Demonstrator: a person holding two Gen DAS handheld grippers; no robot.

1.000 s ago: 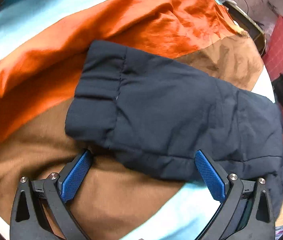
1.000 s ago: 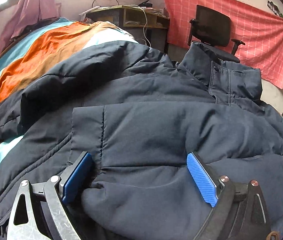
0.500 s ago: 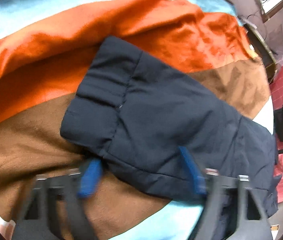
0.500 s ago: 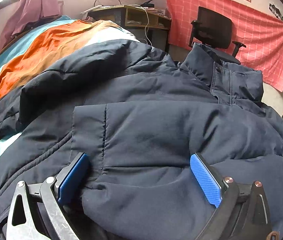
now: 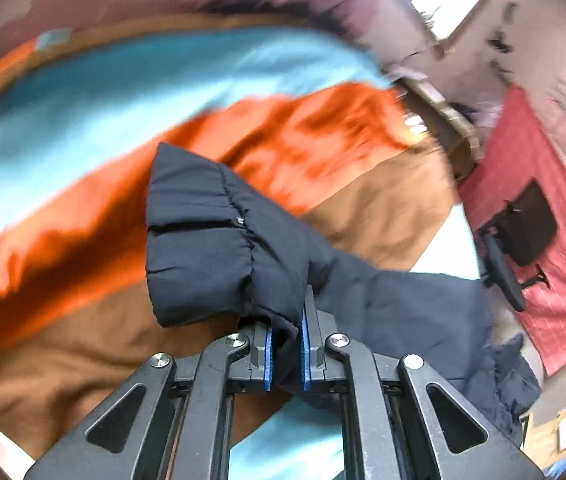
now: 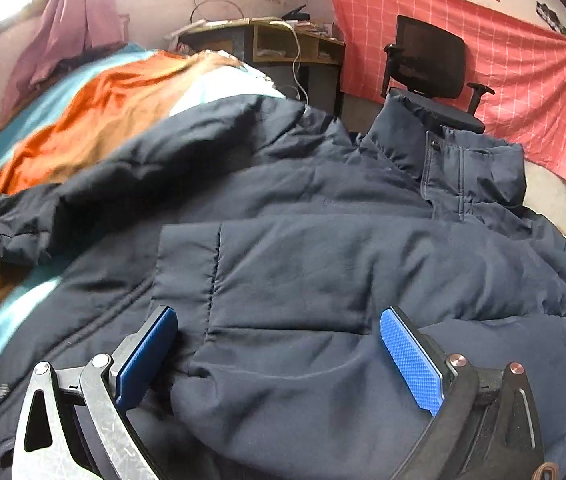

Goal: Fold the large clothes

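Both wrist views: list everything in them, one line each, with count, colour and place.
jacket: one, navy, padded, spread over the bed, collar toward the chair
sleeve: one, navy, its cuff end pinched and raised off the bedspread
bedspread: one, bands of light blue, orange and brown, under the jacket
office chair: one, black, beyond the collar
wall cloth: one, red with a white grid, behind the chair
desk: one, wooden, cluttered, past the bed's far end
hanging garment: one, pink, by the window
left gripper: one, black with blue pads, fingers closing on the sleeve
right gripper: one, blue pads, fingers wide apart over the jacket front
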